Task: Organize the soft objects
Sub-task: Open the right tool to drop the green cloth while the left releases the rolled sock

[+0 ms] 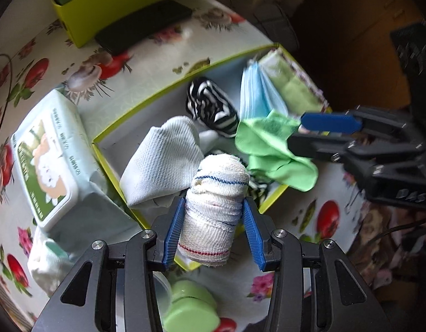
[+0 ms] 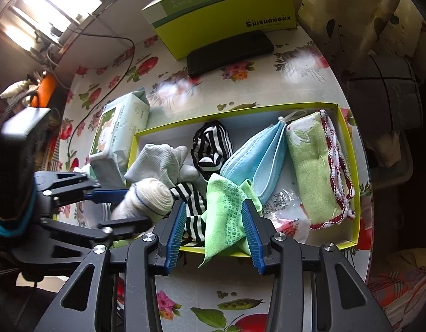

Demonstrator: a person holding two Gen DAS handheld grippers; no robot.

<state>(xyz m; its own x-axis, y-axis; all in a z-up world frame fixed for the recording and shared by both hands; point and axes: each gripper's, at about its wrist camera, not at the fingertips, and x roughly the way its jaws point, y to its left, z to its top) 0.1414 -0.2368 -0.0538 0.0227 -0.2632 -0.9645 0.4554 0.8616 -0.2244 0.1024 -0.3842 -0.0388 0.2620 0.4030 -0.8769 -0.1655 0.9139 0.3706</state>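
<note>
I am working in a home, I think: my worktop wears a floral oilcloth printed with vegetables. A wipes pack and phone lie there, by a window.

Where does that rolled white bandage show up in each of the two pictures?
Left wrist view: bandage roll sits low centre, between the left hand-held gripper's blue pads.
Right wrist view: bandage roll lies left of centre.
Shared landmark: the striped sock in the box.

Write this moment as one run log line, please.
left gripper: holds bandage roll | right gripper: open around green cloth | box: partly filled
</note>
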